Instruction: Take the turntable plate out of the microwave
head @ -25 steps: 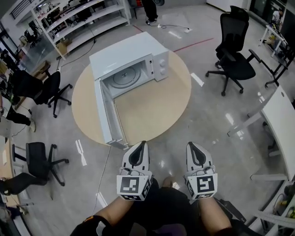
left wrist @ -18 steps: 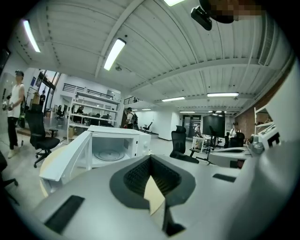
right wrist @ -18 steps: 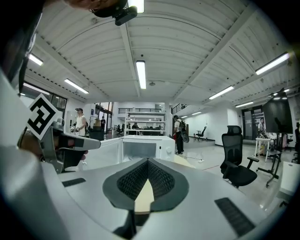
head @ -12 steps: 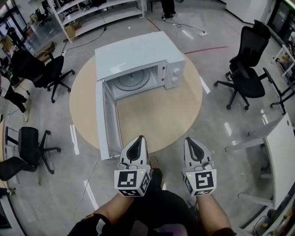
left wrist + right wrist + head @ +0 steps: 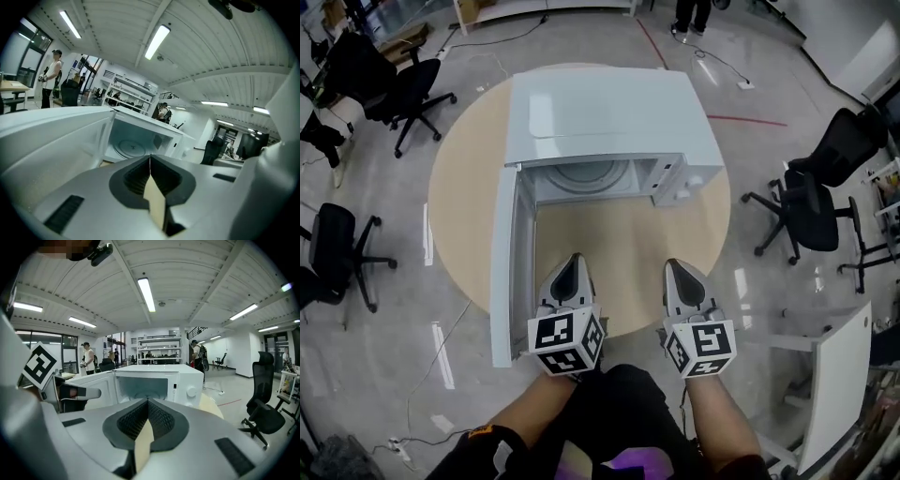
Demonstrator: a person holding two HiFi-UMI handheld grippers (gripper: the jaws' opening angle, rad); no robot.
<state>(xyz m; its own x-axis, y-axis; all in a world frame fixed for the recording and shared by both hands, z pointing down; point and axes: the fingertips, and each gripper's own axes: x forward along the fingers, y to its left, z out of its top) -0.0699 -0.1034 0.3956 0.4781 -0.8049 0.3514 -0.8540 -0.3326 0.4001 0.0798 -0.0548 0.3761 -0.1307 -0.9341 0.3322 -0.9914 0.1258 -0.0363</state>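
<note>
Left gripper (image 5: 572,262) and right gripper (image 5: 676,268), both closed, face the flat-lying turntable plate (image 5: 586,173).

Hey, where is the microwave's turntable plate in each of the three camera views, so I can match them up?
Head view: turntable plate upper centre, on the floor of the microwave.
Left gripper view: centre-left, a pale disc inside the cavity, just above the jaws.
Right gripper view: not visible; the right gripper hides the cavity floor.
Shared landmark: the open door, left of the cavity in every view.
</note>
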